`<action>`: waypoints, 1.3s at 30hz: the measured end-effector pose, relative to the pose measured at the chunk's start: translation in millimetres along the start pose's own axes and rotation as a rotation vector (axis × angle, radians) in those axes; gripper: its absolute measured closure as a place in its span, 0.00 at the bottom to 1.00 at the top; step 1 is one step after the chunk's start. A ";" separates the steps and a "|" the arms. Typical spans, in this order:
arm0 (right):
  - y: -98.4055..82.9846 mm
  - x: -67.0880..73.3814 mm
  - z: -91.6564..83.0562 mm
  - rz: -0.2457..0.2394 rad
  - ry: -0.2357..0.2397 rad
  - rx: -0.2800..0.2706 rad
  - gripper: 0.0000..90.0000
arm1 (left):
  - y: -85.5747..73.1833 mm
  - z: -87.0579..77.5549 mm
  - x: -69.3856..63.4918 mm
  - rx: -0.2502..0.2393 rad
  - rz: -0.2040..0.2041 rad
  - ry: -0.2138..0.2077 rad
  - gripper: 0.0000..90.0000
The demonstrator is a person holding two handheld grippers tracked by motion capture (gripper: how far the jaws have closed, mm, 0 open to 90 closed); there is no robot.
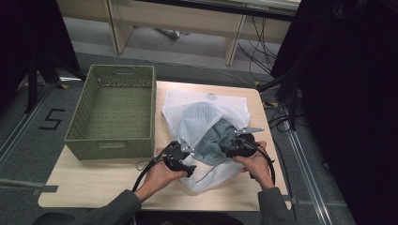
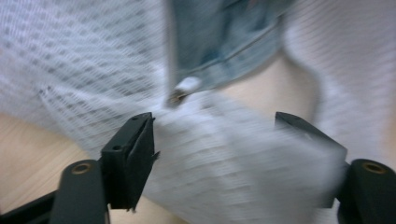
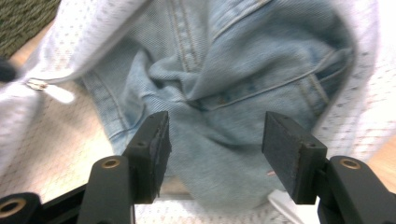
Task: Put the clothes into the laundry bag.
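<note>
A white mesh laundry bag [image 1: 206, 105] lies on the wooden table [image 1: 94, 183], with a pale blue denim garment [image 1: 213, 138] partly inside its mouth. My left gripper [image 1: 186, 154] is at the left side of the bag's opening. In the left gripper view it [image 2: 215, 121] stands open over blurred mesh [image 2: 224, 158], near the zip pull [image 2: 184, 88] and denim [image 2: 224, 42]. My right gripper [image 1: 228, 149] is at the right side. In the right gripper view it [image 3: 212, 121] is open, and the denim [image 3: 243, 60] lies loose between and beyond its pads, the mesh [image 3: 93, 28] framing it.
A green woven basket [image 1: 112, 143] with nothing visible inside stands at the table's left half, close to my left hand. Bare tabletop runs along the front edge. Dark stands and cables flank the table on the floor at both sides.
</note>
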State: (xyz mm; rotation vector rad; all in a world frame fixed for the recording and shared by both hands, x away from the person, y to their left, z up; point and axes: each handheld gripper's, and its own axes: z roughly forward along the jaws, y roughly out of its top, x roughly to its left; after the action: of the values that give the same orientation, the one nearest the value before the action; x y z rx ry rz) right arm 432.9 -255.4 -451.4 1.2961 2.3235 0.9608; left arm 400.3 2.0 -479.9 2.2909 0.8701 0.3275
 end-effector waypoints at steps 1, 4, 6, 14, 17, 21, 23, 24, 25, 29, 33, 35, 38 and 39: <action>-0.6 1.5 2.2 -0.002 -0.003 -0.017 0.47 | -2.8 1.4 3.1 0.006 0.017 -0.009 0.53; -0.4 1.3 6.0 -0.042 -0.001 -0.019 0.48 | -11.3 -0.7 9.7 0.000 0.009 -0.051 0.84; -1.5 9.2 5.2 0.011 0.015 0.028 0.48 | -13.3 -7.6 12.6 -0.013 -0.006 -0.080 0.93; -6.6 30.8 28.6 -0.152 0.006 0.138 0.50 | -36.2 -47.5 16.8 -0.026 0.037 -0.103 0.97; -3.2 34.6 43.9 -0.227 -0.119 0.172 0.79 | -50.7 -52.7 22.7 0.022 0.063 -0.095 0.97; 8.2 25.3 50.9 -0.166 -0.208 0.117 0.91 | -65.4 -53.1 28.1 0.051 0.045 -0.094 0.97; 8.5 19.8 52.5 -0.114 -0.198 0.098 0.91 | -68.0 -50.7 29.0 0.065 0.051 -0.092 0.97; 7.5 17.9 53.0 -0.091 -0.184 0.098 0.91 | -68.4 -49.4 27.9 0.083 0.056 -0.093 0.97; 5.2 17.7 54.5 -0.084 -0.187 0.087 0.89 | -68.2 -48.6 27.4 0.093 0.071 -0.090 0.97; 3.2 17.4 51.0 -0.092 -0.079 0.097 0.65 | -68.1 -48.4 27.7 0.092 0.062 -0.095 0.94; 6.9 10.0 22.9 -0.100 -0.025 0.036 0.55 | -68.4 -50.6 29.8 0.055 0.026 -0.106 0.87; 7.0 5.3 10.3 -0.078 -0.016 0.003 0.53 | -67.4 -53.4 29.9 0.037 0.018 -0.100 0.82; 8.0 -3.1 -8.2 -0.026 -0.027 -0.017 0.52 | -66.3 -58.7 29.1 -0.002 -0.018 -0.111 0.73; 9.0 -6.4 -12.8 0.013 -0.041 -0.034 0.51 | -65.5 -60.9 29.0 -0.012 -0.018 -0.112 0.69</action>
State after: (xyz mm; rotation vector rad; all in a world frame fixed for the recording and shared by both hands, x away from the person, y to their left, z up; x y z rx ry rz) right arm 434.9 -262.6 -436.2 1.3067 2.2604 0.9646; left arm 362.7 88.1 -477.1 2.2656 0.8299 0.1940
